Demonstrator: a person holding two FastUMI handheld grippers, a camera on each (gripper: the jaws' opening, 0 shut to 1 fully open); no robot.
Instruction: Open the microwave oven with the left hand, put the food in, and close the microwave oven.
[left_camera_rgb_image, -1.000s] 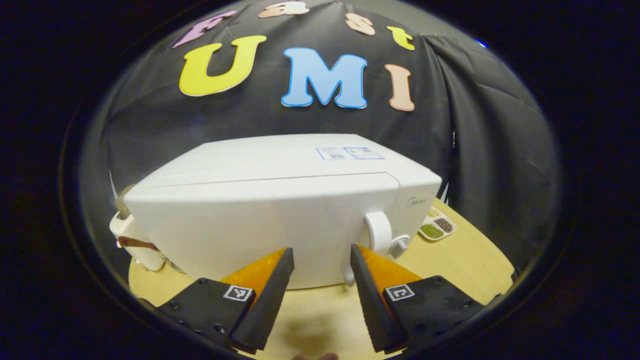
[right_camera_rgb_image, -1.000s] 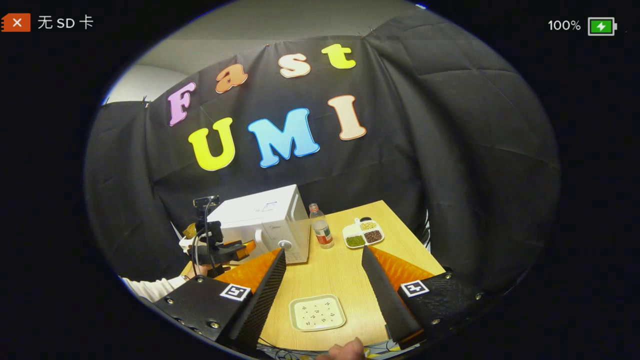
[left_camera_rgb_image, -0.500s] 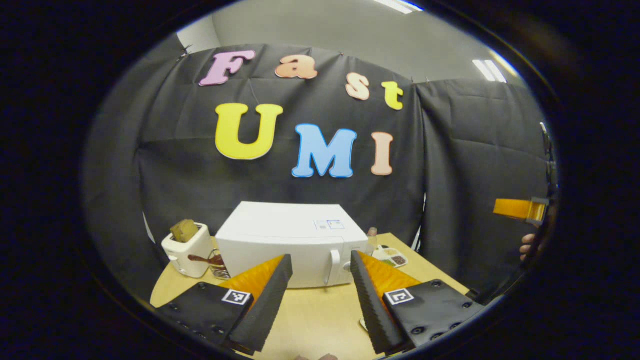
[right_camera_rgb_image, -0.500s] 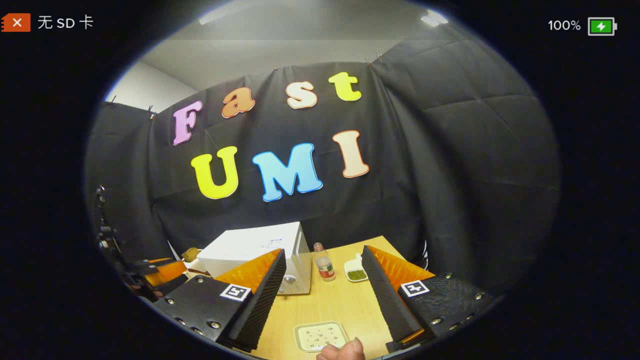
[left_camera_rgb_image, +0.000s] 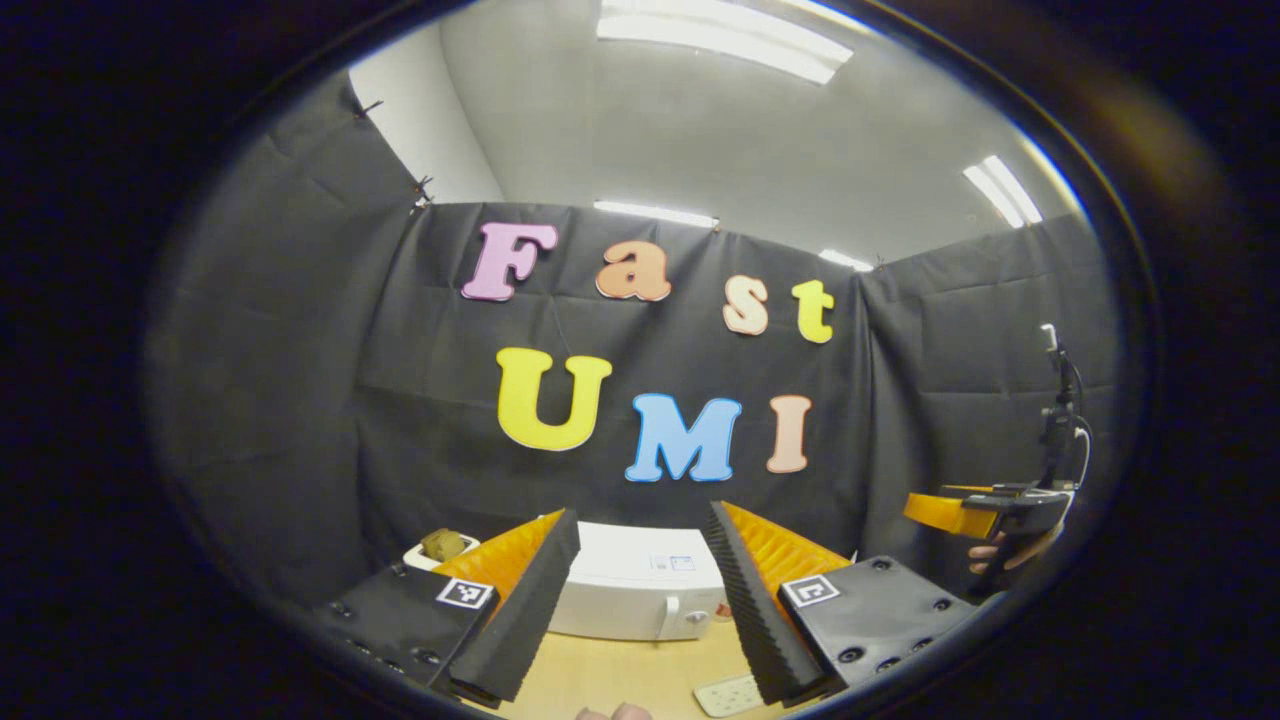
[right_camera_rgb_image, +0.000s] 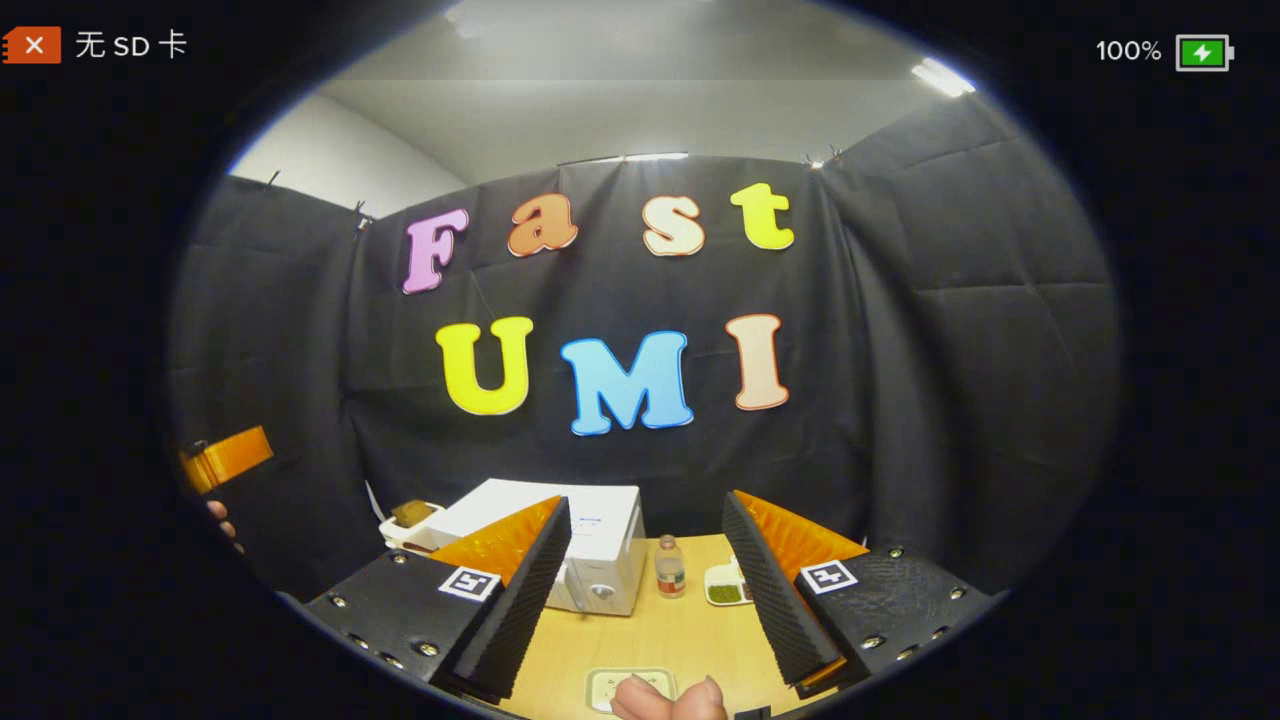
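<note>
The white microwave (left_camera_rgb_image: 630, 590) stands at the back of the wooden table (left_camera_rgb_image: 620, 672), far off, its door shut and its handle (left_camera_rgb_image: 668, 615) on the right side of the front. My left gripper (left_camera_rgb_image: 642, 514) is open and holds nothing, raised well back from the oven. A pale square plate (left_camera_rgb_image: 728, 693) with dark specks lies near the table's front edge. In the right gripper view the microwave (right_camera_rgb_image: 610, 565) sits left of centre, and the plate (right_camera_rgb_image: 612, 684) is partly covered by a hand (right_camera_rgb_image: 668, 697). My right gripper (right_camera_rgb_image: 645, 502) is open and holds nothing.
A white toaster (left_camera_rgb_image: 435, 548) stands left of the microwave. A small bottle (right_camera_rgb_image: 670, 568) and a divided dish (right_camera_rgb_image: 725, 588) of grains stand to its right. The other gripper (left_camera_rgb_image: 985, 510) shows at the right edge, held by a hand (left_camera_rgb_image: 1010, 550). Black cloth walls surround the table.
Both grippers have drawn back from the table and tipped upward, so the microwave has shrunk from close up to small and low. Its door stays shut. Both grippers stay open.
</note>
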